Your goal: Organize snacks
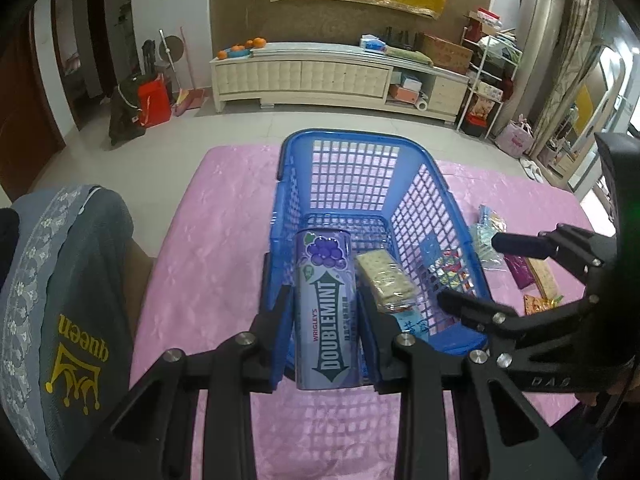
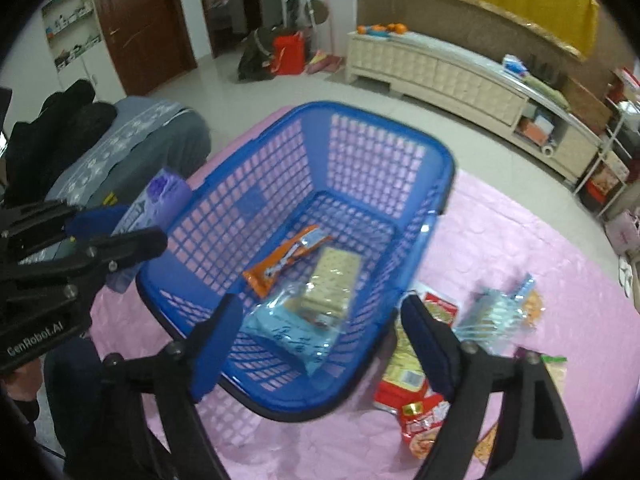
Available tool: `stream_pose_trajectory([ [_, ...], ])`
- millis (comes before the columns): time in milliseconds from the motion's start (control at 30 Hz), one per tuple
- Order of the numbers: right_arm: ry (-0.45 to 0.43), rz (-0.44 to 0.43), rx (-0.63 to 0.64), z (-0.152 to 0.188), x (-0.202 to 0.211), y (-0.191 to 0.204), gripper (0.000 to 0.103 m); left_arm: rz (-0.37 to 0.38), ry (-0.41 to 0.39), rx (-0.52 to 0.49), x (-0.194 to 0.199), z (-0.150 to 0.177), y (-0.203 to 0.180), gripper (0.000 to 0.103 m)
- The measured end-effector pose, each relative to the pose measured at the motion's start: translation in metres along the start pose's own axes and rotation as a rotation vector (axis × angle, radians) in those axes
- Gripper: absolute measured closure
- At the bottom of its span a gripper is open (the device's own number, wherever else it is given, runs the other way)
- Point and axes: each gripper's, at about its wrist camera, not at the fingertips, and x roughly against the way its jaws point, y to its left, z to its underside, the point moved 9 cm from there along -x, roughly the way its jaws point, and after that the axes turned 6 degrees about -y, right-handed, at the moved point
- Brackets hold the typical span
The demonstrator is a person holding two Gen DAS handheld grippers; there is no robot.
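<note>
My left gripper (image 1: 325, 294) is shut on a purple Doublemint gum pack (image 1: 324, 332), held upright over the near-left corner of the blue mesh basket (image 1: 344, 134). From the right wrist view, that gripper (image 2: 132, 224) and the pack (image 2: 164, 192) hang at the left rim of the basket (image 2: 312, 106). My right gripper (image 2: 320, 304) stands open over the basket's near end with nothing between its fingers; it also shows at the right in the left wrist view (image 1: 472, 270). Inside the basket lie a cracker pack (image 2: 332, 280) and an orange wrapper (image 2: 280, 260).
A pink cloth (image 1: 216, 260) covers the table. Loose snacks lie right of the basket: a red packet (image 2: 408, 380) and a clear blue pack (image 2: 496, 312). A grey "queen" cloth (image 1: 72, 300) drapes something at the left edge. Beyond are floor and a cream cabinet (image 1: 304, 72).
</note>
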Motion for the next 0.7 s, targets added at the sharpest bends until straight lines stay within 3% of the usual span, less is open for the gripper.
stream_pose_trajectory([
  [367, -0.003, 0.085, -0.127, 0.01, 0.005, -0.049, 0.018, 0.062, 0.034, -0.063, -0.026, 0.001, -0.037, 0.074],
  [700, -0.001, 0.078, -0.172, 0.021, -0.005, -0.065, 0.018, 0.106, 0.111, -0.074, -0.062, 0.016, -0.055, 0.074],
])
